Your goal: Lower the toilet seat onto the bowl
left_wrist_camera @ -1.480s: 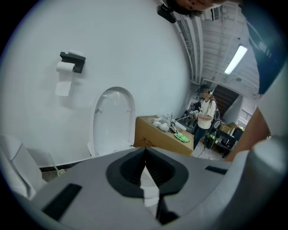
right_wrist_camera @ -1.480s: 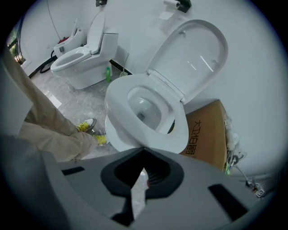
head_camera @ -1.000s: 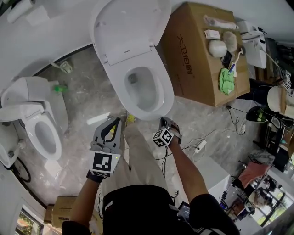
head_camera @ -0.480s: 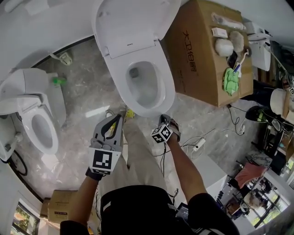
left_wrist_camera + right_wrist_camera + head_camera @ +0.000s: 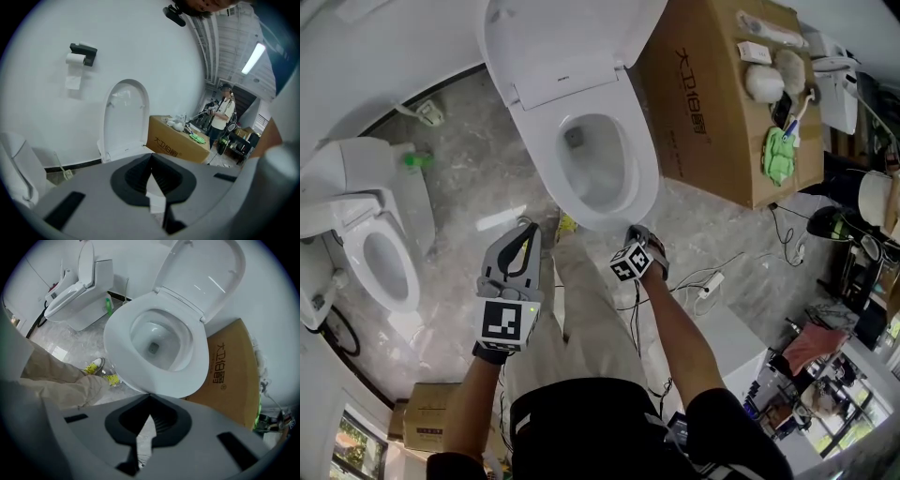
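Close beyond the right tongs sits toilet seat.

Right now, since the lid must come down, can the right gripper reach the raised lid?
Likely yes, with a reach: the right gripper hangs shut near the front rim of the bowl, the raised lid stands at its back, and nothing lies between.
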A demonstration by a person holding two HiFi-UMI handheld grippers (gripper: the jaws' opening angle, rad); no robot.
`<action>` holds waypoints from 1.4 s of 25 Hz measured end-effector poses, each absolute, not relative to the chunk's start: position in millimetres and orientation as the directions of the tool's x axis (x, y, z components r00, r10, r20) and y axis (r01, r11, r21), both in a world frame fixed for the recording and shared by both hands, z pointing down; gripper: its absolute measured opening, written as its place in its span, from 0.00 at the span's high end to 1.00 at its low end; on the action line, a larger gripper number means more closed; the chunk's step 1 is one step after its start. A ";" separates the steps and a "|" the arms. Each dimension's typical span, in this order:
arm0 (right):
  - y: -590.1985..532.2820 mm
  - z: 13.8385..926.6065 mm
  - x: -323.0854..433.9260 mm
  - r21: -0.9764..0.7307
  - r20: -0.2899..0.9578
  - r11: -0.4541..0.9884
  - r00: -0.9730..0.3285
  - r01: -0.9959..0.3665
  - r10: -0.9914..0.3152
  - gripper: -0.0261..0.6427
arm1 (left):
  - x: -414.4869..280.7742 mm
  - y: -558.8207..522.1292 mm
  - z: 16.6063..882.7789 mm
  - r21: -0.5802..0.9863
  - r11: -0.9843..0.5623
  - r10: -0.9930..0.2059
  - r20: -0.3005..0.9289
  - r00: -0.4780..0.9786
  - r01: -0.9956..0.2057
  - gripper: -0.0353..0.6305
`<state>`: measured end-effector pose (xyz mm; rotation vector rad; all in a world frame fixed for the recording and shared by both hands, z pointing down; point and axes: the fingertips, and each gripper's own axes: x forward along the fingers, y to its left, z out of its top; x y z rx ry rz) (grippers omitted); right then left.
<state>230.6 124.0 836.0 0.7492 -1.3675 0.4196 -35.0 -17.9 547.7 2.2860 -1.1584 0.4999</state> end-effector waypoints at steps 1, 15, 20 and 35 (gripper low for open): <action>124.4 837.8 231.0 0.231 0.973 0.703 0.179 -0.672 -0.148 0.97 | -35.6 -16.8 550.7 0.287 -0.492 -0.625 0.541 0.563 -0.822 0.93; 129.6 860.0 230.9 0.156 0.985 0.717 0.161 -0.680 -0.061 0.97 | -54.1 -3.8 573.4 0.298 -0.440 -0.615 0.587 0.526 -0.847 0.93; 130.4 867.0 231.2 0.144 0.985 0.712 0.172 -0.688 -0.033 0.97 | -54.0 -0.4 578.7 0.307 -0.426 -0.613 0.594 0.521 -0.851 0.93; 132.7 896.6 235.3 0.121 0.980 0.722 0.196 -0.682 0.021 0.97 | -54.3 4.9 598.8 0.328 -0.396 -0.603 0.611 0.513 -0.857 0.93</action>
